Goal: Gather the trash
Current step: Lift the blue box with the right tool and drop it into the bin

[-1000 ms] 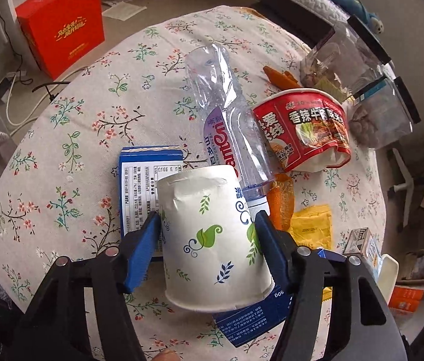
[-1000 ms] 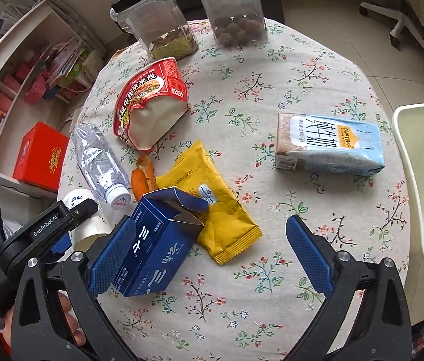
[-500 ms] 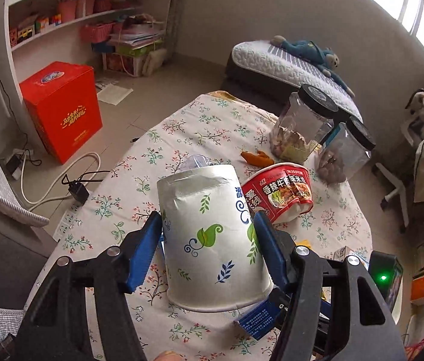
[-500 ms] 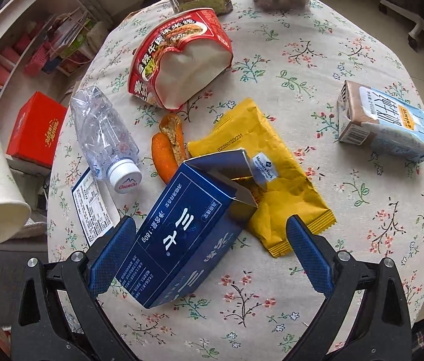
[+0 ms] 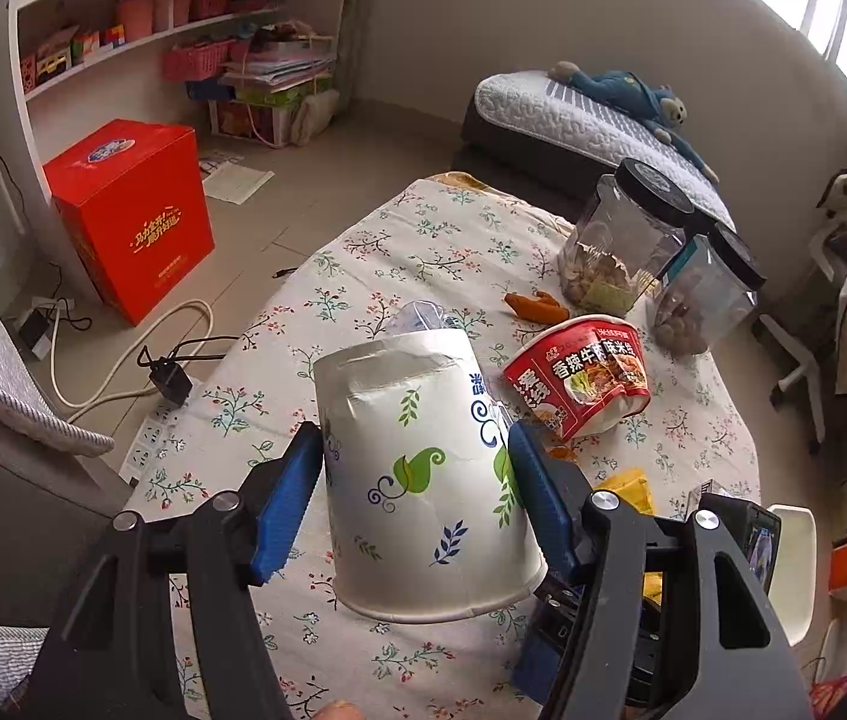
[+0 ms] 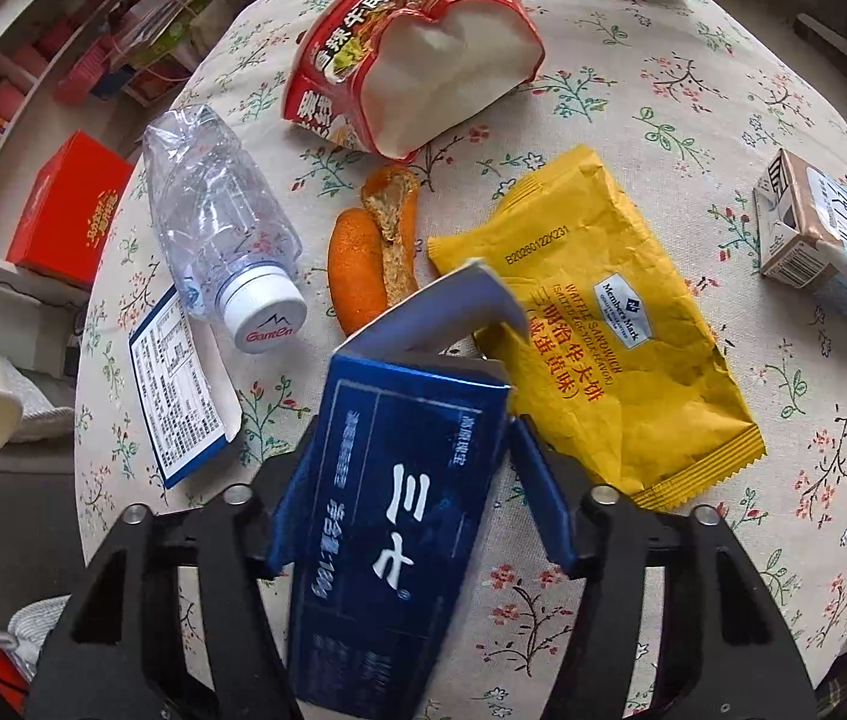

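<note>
Left gripper: clamped on inverted paper cup, held above floral tablecloth. Right gripper: jaws closing, both pads against the dark blue carton between them. Just beyond: yellow wrapper, orange peel, plastic bottle. Farther: red noodle bowl, tipped.

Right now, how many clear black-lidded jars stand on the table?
2: the nearer jar stands at the table's far edge behind the noodle cup, and the second jar right beside it.
</note>
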A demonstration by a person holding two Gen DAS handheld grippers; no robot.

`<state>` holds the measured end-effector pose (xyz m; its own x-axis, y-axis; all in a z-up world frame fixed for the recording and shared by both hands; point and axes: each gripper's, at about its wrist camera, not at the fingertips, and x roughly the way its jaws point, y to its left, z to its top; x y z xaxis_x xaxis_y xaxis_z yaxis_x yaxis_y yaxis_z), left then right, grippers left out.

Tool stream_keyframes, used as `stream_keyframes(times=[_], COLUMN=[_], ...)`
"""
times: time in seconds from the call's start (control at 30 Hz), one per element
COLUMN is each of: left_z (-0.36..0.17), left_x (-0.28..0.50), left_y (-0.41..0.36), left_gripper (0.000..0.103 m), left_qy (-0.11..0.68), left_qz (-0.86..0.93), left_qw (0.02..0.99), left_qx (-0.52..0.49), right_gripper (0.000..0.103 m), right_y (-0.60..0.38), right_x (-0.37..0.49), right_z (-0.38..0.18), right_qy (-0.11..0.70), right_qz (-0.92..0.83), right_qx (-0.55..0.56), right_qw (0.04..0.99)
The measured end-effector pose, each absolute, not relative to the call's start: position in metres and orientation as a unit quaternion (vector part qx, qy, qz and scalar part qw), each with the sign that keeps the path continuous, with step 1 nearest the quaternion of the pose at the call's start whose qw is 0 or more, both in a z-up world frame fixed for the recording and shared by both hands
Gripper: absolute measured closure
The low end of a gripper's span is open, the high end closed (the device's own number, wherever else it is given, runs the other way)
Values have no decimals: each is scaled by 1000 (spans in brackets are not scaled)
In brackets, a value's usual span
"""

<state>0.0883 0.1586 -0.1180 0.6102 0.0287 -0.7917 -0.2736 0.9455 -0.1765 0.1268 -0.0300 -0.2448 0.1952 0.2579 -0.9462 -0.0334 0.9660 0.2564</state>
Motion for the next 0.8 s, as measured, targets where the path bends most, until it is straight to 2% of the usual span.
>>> stream_keyframes(times=[0.03, 0.13, 0.8], left_z=[-118, -117, -106], left_x=[88, 87, 85], left_y=[159, 161, 148], left_gripper=[40, 40, 40], left_qy=[433, 431, 401], left_qz=[85, 86, 93], left_qw=[886, 887, 904], left_qx=[-142, -140, -111], right_gripper=[64, 66, 66], right_y=[-29, -25, -51], right_x=[127, 127, 127], right_z=[-244, -233, -137], right_qy=[628, 613, 440], right_qz=[104, 128, 150], right_qx=[89, 80, 84], right_qw=[766, 775, 881])
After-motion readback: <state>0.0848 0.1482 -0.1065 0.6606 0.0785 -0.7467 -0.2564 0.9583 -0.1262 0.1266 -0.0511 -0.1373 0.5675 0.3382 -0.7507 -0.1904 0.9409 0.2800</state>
